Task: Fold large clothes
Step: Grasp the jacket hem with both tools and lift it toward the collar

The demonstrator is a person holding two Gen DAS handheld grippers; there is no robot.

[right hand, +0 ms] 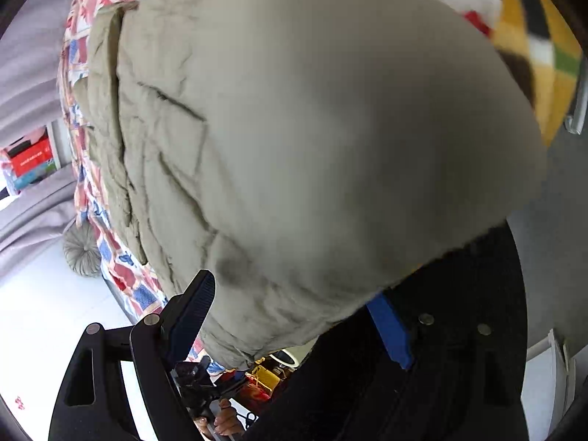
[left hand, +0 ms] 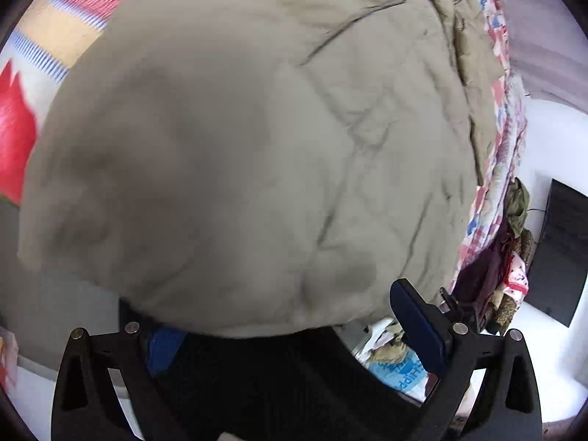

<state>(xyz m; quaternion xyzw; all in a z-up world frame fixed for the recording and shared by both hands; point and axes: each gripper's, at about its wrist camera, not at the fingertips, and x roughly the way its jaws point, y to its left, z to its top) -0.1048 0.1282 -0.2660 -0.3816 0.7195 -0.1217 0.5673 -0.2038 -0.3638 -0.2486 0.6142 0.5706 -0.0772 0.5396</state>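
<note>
A large beige padded garment fills both views, lying over a patterned bedspread; its near part is blurred. In the left wrist view its lower hem droops between the fingers of my left gripper, which stand wide apart and open; the cloth covers the tip of the left blue pad, while the right pad is bare. In the right wrist view the same garment hangs between the spread fingers of my right gripper, also open, with the hem touching both blue pads.
Grey curtains hang behind the bed. A round grey cushion lies on the white floor. A black screen and a pile of clothes sit at the right. A yellow checked blanket and a person's hand show.
</note>
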